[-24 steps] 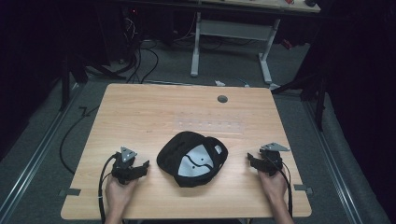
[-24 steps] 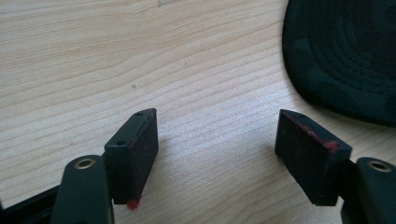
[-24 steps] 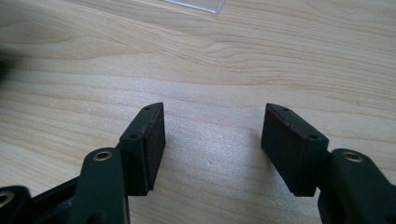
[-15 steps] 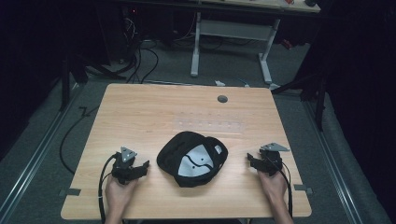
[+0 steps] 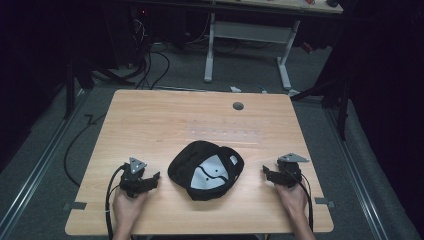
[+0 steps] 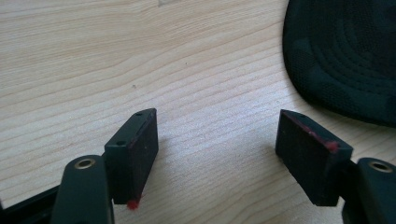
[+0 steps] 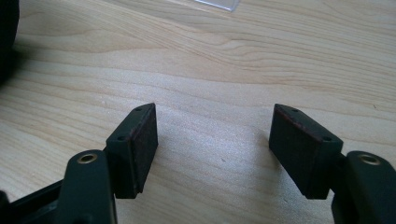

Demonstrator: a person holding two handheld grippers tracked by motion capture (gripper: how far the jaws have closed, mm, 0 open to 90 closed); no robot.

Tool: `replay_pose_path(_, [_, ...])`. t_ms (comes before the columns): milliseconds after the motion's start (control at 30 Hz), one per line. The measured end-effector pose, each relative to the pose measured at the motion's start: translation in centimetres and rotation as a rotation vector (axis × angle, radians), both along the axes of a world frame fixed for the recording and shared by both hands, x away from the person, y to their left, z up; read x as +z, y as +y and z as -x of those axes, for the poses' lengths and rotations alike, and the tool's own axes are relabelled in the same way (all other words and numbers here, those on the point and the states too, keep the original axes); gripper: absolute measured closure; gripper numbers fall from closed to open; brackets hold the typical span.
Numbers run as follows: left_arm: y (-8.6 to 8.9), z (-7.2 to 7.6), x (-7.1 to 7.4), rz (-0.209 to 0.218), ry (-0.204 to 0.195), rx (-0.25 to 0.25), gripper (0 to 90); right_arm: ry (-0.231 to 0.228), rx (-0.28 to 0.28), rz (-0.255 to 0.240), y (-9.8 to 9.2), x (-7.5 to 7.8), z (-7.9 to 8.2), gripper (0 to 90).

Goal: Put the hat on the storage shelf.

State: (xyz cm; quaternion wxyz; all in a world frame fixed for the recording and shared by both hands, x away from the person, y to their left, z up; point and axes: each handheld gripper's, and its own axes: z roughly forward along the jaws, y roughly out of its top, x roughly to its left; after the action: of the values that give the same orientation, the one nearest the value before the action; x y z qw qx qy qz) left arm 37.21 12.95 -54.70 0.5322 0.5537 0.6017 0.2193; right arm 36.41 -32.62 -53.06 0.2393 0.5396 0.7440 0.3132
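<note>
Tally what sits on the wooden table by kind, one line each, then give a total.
Black cap, lying upside down: 1
Hand-held gripper, jaws open: 2, left and right
Total: 3

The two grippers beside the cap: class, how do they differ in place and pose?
The left gripper lies close to the black cap; the right gripper rests farther from it. The left gripper's grey plate sits nearer the person than the right gripper's plate. Both rest on the table, jaws open, empty, pointing towards the cap.
</note>
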Motion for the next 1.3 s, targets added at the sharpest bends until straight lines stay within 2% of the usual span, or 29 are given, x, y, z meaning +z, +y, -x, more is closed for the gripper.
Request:
replay_pose_path(300, [0.0, 0.0, 0.0, -0.001, 0.0, 0.002, 29.8, -0.008, -0.013, -0.004, -0.1, 0.0, 0.1, 40.5])
replay_pose_path(533, [0.0, 0.0, 0.0, 0.0, 0.0, 0.003, 29.8, -0.025, 0.004, -0.037, 0.1, 0.3, 0.7, 41.6])
replay_pose_path(800, [0.0, 0.0, 0.0, -0.001, 0.0, 0.004, 29.8, -0.043, 0.055, -0.093, 0.4, 1.2, 1.3, 41.6])
replay_pose_path(933, [0.0, 0.0, 0.0, -0.001, 0.0, 0.004, 29.8, -0.048, 0.092, -0.1, 1.2, 1.6, 1.5, 41.5])
replay_pose_path(1200, [0.0, 0.0, 0.0, -0.001, 0.0, 0.005, 29.8, -0.075, 0.139, -0.131, 2.0, 2.4, 1.5, 41.0])
replay_pose_path(1300, [0.0, 0.0, 0.0, -0.001, 0.0, 0.005, 29.8, -0.071, 0.151, -0.137, 2.2, 2.7, 1.5, 40.7])
